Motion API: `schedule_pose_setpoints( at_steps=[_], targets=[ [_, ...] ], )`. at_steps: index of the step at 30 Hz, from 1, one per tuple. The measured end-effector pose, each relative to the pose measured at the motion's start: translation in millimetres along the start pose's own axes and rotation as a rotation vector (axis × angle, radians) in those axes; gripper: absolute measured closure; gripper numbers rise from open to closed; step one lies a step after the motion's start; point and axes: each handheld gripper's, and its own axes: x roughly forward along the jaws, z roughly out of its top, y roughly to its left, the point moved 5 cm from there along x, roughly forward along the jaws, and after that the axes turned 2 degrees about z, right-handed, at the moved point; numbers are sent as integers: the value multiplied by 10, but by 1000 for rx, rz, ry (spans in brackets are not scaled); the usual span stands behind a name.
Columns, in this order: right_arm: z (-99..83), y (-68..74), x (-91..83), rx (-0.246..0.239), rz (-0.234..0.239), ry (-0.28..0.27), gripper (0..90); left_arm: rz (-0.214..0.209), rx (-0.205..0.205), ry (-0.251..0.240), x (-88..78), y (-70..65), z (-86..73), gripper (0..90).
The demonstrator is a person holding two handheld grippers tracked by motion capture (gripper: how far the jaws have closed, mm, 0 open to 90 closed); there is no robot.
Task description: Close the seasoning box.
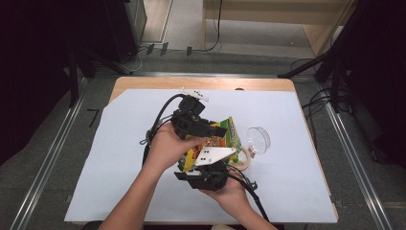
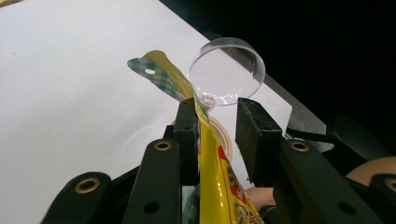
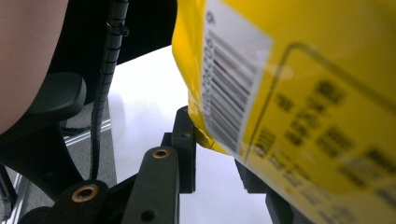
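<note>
Overhead, white-covered bench spread wide. Above its middle, yellow snack bag held aloft between both tools. Judged light, crinkly, slippery; best taken at flat sealed edges. Left tool part open, bag edge against one jaw, other jaw clear. Right tool at bag's lower edge; grip impossible to tell. Nearby, tape roll and clear round lid close enough to be knocked.

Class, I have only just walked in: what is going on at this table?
A person holds a yellow snack packet above the white sheet with two hand-held grippers. The left gripper has the packet's edge between its jaws, which stand apart. The right gripper has the barcode end between its jaws. A clear round lid and a tape roll lie beside them.
</note>
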Motion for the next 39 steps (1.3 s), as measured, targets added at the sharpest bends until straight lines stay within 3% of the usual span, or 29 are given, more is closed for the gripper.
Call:
schedule_pose_setpoints(
  at_steps=[24, 33, 39],
  targets=[
    [10, 18, -14, 7, 5, -6, 725, -2, 0, 3, 9, -8, 17, 707],
    [-4, 6, -20, 5, 0, -19, 726, 17, 28, 1, 19, -66, 26, 702],
    [3, 1, -32, 8, 2, -15, 726, 5, 10, 15, 42, -23, 45, 708]
  ],
)
